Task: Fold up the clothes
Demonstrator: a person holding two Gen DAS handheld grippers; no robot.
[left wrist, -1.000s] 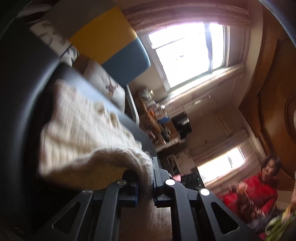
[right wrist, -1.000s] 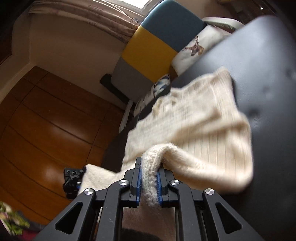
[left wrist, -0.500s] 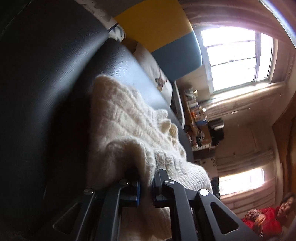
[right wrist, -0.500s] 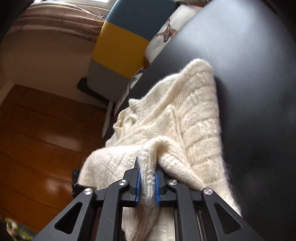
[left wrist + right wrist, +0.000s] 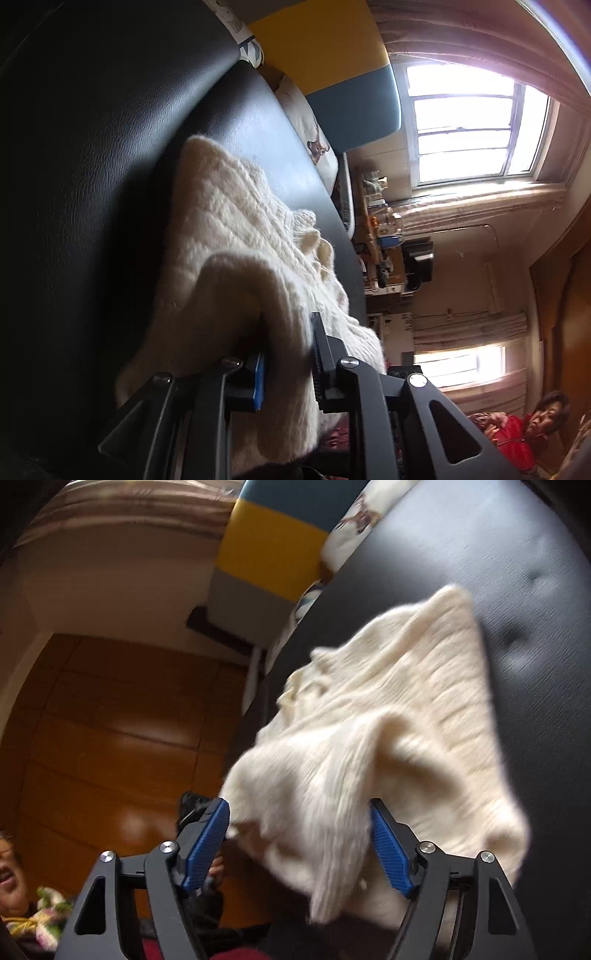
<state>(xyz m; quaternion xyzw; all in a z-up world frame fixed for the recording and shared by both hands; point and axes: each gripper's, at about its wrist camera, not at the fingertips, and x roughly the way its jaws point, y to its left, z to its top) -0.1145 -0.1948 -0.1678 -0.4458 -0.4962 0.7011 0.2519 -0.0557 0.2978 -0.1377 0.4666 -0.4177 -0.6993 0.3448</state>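
Note:
A cream knitted sweater [image 5: 229,236] lies on a black padded surface [image 5: 92,147], with its near edge raised into a fold. That fold runs between the fingers of my left gripper [image 5: 287,339], which is shut on it. In the right wrist view the sweater [image 5: 406,701] is blurred, and its near edge hangs loose between the blue pads [image 5: 388,845]. My right gripper [image 5: 298,806] is open wide and grips nothing. The black surface [image 5: 535,664] stretches away to the right.
A chair with a yellow, blue and grey back [image 5: 325,48] stands past the far edge, with a printed cushion [image 5: 314,125] on it. A cluttered desk [image 5: 380,236] and a person in red [image 5: 517,432] are beyond. Wooden floor [image 5: 110,738] lies left of the surface.
My right gripper has opened and let go of the sweater's edge, which now sags between its pads. The left gripper's jaws stand slightly wider apart than before, with the fold still between them.

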